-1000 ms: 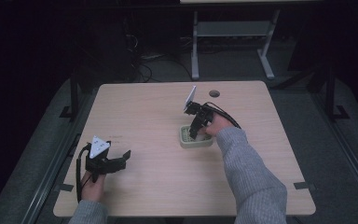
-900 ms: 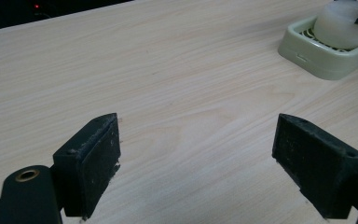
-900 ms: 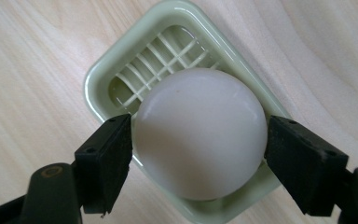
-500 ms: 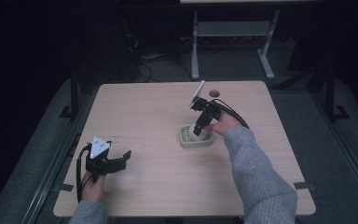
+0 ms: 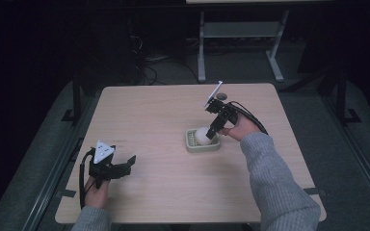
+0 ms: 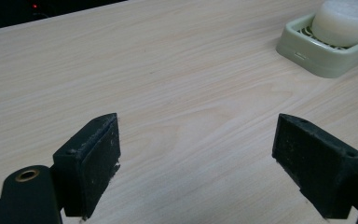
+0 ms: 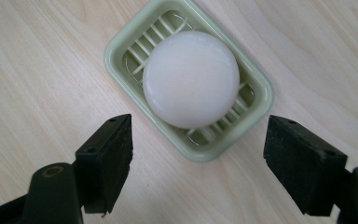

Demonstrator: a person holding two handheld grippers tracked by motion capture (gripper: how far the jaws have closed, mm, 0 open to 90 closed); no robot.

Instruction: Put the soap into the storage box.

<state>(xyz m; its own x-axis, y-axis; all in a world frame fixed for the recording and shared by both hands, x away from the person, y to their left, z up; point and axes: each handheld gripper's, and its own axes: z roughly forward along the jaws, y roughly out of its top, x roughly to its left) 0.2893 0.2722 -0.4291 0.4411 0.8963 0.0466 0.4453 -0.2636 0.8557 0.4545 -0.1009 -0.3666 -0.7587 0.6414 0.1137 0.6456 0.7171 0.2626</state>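
A round white bar of soap (image 7: 191, 78) is lying in a pale green slatted plastic soap dish (image 7: 251, 81), which is sitting right of centre on the light wooden table (image 5: 159, 115). The right gripper (image 7: 198, 163) is hovering just above the dish with its jaws spread wide and gripping nothing. The left gripper (image 6: 196, 161) is resting low over the table well apart from the dish, toward the near left corner, its jaws likewise gaping wide and empty.

Spread tongs (image 7: 196, 163) — soap (image 7: 191, 78) in dish (image 7: 256, 109)
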